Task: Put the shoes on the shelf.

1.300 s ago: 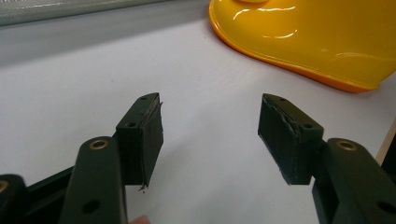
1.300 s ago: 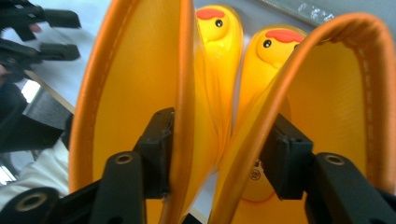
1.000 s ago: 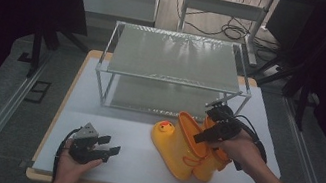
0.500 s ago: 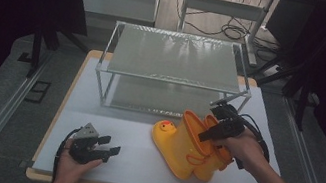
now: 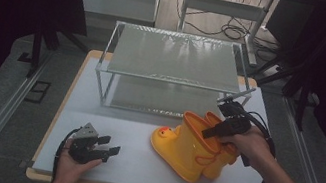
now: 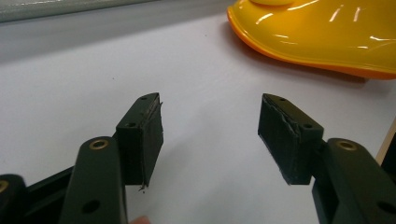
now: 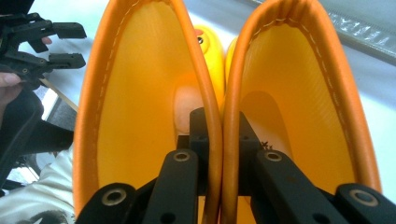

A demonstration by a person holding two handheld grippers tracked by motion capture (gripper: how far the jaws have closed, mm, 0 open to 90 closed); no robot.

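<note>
A pair of yellow rubber boots with duck-face toes stands on the white table, right of centre. My right gripper has just been closing and is now shut on the two touching shaft walls. One jaw reaches inside each boot, the left boot and the right boot, with the right gripper pinching their rims together. My left gripper rests open at the table's front left, nothing between its pads. A boot toe lies ahead of the left gripper.
A two-level metal-and-glass shelf rack stands at the back of the table, just behind the boots. Dark floor and cables surround the table. The left gripper shows beyond the boots in the right gripper view.
The right gripper's jaws came together on the boots' inner shaft walls, and the boot shafts now stand more upright. The left hand stayed where it was.
</note>
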